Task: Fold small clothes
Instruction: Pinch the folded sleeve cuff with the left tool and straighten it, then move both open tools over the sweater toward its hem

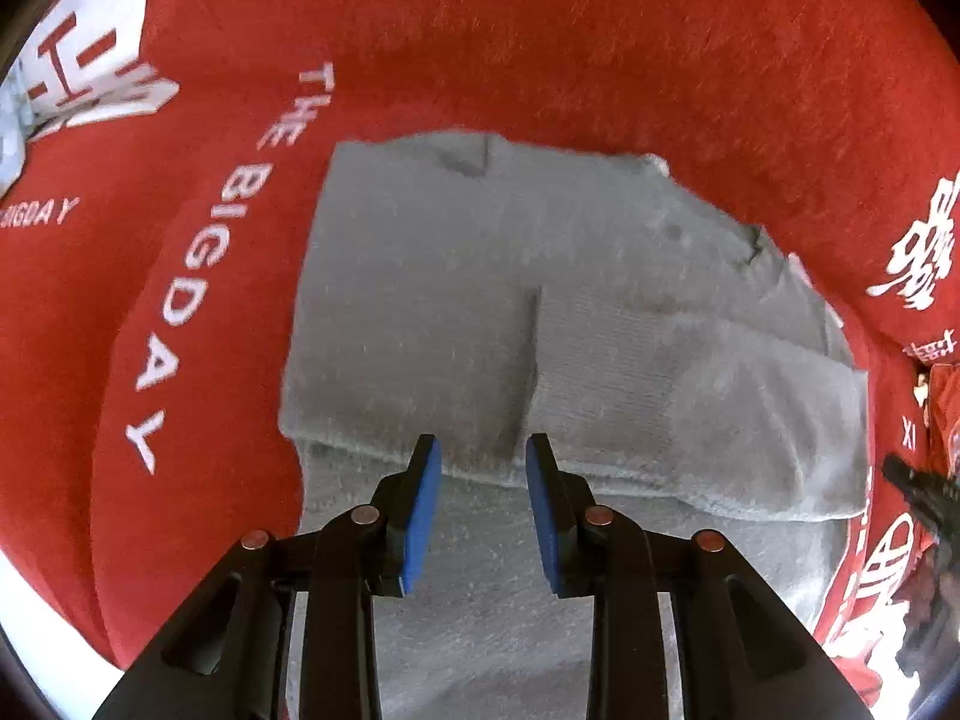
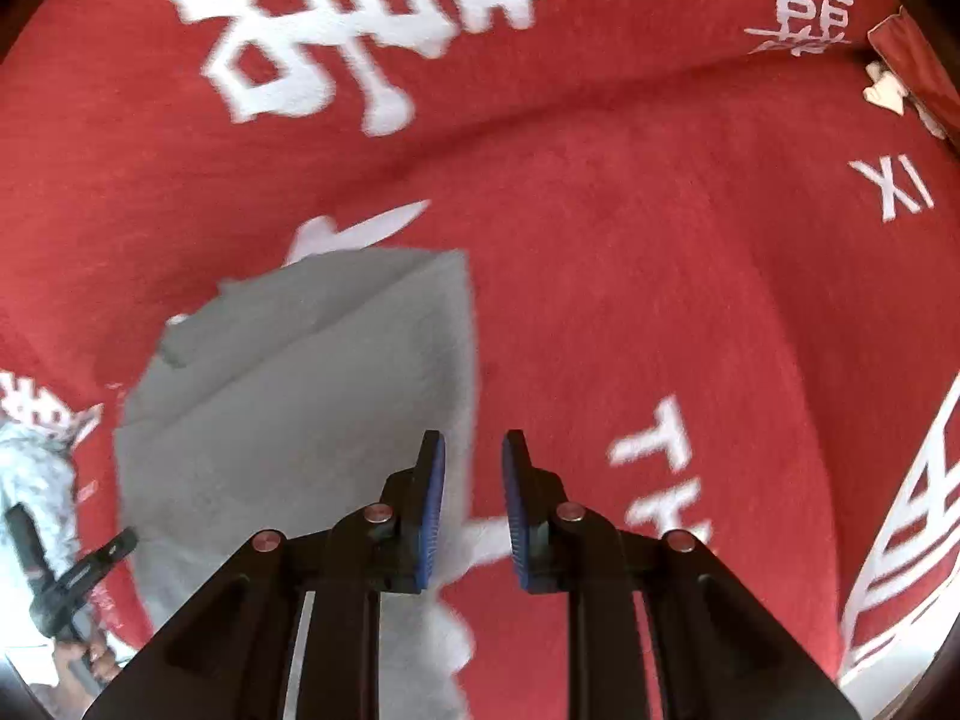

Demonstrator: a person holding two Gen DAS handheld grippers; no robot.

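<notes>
Red cloth (image 1: 540, 48) lettered "THE BIGDAY", "XI" — folded grey garment (image 1: 480, 300), left tool (image 1: 483, 450), right tool (image 2: 474, 444) — both slightly parted, empty

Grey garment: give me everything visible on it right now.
The grey garment is a small, soft piece of knit-looking fabric, plain and matte. It lies flat on the red printed cloth, folded over itself: a top layer ends in a straight fold edge above a lower layer nearer the cameras. Its far edge is uneven, with small notches. Both views show open jaws above it, not pinching it.
</notes>
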